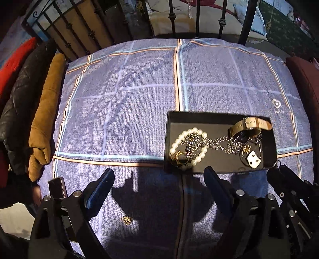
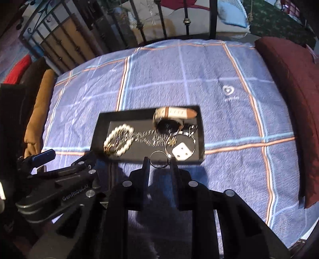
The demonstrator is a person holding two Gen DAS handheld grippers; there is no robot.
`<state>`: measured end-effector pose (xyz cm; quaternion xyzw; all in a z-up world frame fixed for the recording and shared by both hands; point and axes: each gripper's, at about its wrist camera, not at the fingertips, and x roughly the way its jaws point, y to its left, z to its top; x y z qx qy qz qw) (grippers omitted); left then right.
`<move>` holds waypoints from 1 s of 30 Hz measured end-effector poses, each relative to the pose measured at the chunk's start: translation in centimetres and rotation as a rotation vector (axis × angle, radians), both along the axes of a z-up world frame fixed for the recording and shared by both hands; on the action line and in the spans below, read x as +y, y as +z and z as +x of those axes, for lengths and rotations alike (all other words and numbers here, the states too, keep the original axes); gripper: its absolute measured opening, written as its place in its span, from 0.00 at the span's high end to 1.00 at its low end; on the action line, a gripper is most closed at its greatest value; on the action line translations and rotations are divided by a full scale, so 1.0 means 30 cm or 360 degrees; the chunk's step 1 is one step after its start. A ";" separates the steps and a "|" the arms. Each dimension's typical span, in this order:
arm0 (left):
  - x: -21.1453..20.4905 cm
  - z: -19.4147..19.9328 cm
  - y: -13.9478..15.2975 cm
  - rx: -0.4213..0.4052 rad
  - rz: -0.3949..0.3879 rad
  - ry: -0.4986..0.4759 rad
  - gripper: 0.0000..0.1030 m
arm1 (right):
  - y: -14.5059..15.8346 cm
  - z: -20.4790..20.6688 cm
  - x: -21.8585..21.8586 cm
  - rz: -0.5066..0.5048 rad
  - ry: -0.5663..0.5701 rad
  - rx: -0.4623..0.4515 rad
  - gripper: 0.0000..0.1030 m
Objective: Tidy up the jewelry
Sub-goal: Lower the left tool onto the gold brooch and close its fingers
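Observation:
A black tray (image 1: 269, 143) lies on the blue checked bedspread (image 1: 127, 111). It holds a pearl bracelet (image 1: 187, 145), a silver chain (image 1: 221, 143), a beige-strap watch (image 1: 249, 125) and a white die keyring (image 1: 253, 161). A small gold piece (image 1: 126, 220) lies on the cloth between my left fingers. My left gripper (image 1: 157, 187) is open and empty, just short of the tray's near edge. My right gripper (image 2: 159, 162) is shut on a silver ring (image 2: 158, 159), held at the tray's near edge (image 2: 155, 158). The tray's contents also show in the right wrist view, blurred.
A dark red cushion (image 2: 295, 103) lies along the right of the bed. A tan pillow (image 1: 45, 111) and dark jacket (image 1: 18, 95) lie along the left. A black iron bed frame (image 1: 171, 18) stands at the far edge. A dark phone-like object (image 1: 57, 187) lies near left.

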<state>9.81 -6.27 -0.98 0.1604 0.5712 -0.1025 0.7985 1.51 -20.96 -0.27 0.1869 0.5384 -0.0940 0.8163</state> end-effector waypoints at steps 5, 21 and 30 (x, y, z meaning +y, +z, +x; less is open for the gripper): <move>-0.016 0.015 0.028 -0.0040 -0.0009 -0.0010 0.14 | 0.022 0.039 -0.019 -0.0029 -0.0043 -0.0024 0.79; -0.017 0.015 0.022 -0.0026 -0.0056 -0.0006 0.14 | 0.003 0.073 -0.048 -0.0026 -0.0089 0.0010 0.79; -0.018 0.034 0.018 -0.0025 -0.0060 0.0005 0.14 | -0.009 0.106 -0.051 -0.0052 -0.0067 0.0029 0.78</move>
